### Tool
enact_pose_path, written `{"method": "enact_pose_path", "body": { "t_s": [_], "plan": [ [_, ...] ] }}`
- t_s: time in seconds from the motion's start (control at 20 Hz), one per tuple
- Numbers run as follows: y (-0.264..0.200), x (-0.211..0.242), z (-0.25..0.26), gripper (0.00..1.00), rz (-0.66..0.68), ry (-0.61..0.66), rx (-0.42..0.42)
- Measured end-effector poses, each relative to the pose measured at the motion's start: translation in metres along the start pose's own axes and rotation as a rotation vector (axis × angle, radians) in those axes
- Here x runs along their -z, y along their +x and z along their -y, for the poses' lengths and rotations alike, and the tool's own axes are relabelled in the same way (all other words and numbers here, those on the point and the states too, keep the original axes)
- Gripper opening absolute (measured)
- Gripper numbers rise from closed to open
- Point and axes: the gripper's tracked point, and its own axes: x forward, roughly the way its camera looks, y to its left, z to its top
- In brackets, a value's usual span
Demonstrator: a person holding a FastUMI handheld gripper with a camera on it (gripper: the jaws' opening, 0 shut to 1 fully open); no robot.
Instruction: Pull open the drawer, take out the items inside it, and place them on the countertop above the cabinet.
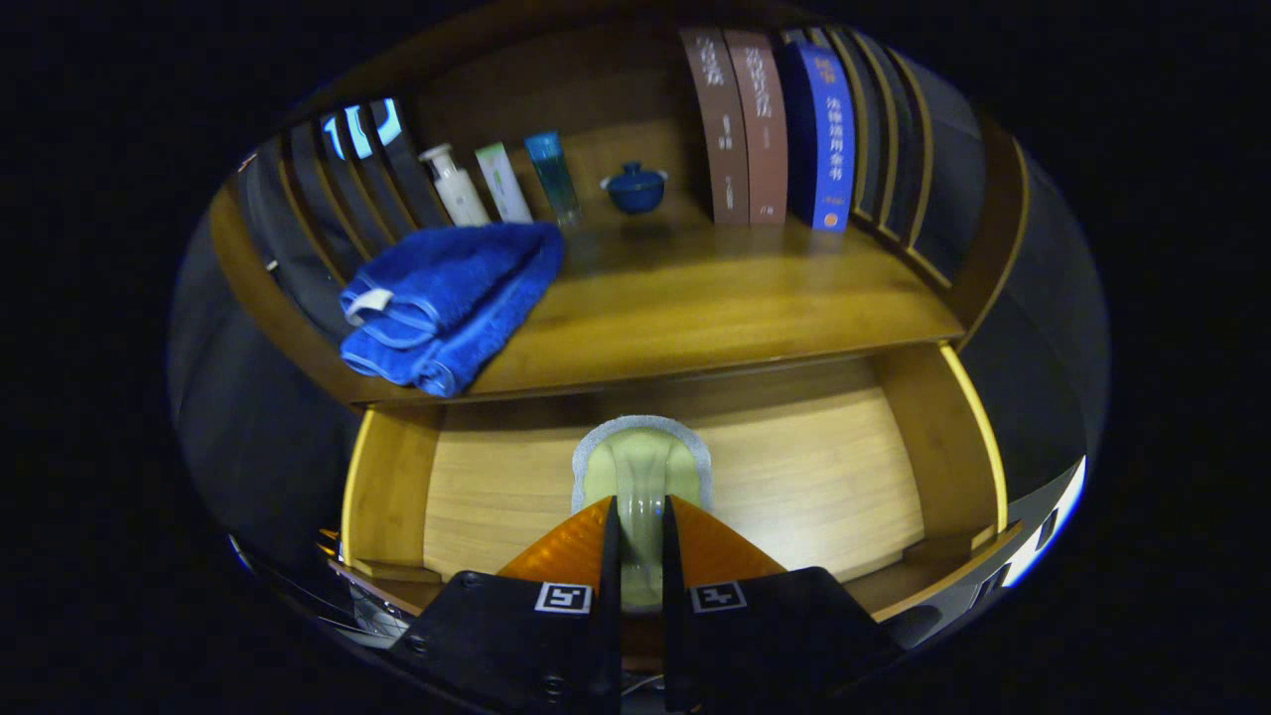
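Observation:
The wooden drawer [824, 487] stands pulled open below the countertop [695, 308]. Inside it a pale green cloth with a grey edge [643, 467] is pinched into a ridge. My gripper [636, 526] is shut on that cloth, with its orange fingers [566, 546] pressing the fold from both sides just above the drawer floor. A folded blue towel [452, 298] lies on the countertop at the left, partly hanging over its front edge.
At the back of the countertop stand a white pump bottle [454, 186], a white tube [502, 183], a teal bottle [552, 177], a blue lidded cup [635, 188] and three upright books [770, 129]. Slatted wooden sides [894, 149] fence in both ends.

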Motion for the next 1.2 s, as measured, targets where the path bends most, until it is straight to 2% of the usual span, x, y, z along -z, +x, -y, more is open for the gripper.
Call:
{"method": "enact_pose_path", "body": {
  "t_s": [0.2,0.35,0.5,0.6,0.75,1.05,1.2],
  "plan": [
    [-0.031,-0.06,-0.005,0.21,0.204,0.028,-0.03],
    [-0.02,-0.095,-0.008,0.21,0.26,0.03,-0.03],
    [0.006,-0.126,-0.015,0.21,0.256,0.053,-0.042],
    [0.028,-0.141,-0.02,0.21,0.222,0.016,-0.042],
    [0.054,-0.166,-0.018,0.21,0.186,-0.045,0.01],
    [0.1,-0.169,-0.009,0.22,0.025,-0.055,0.078],
    [0.111,-0.171,-0.015,0.26,0.023,-0.053,0.051]
  ]
}}
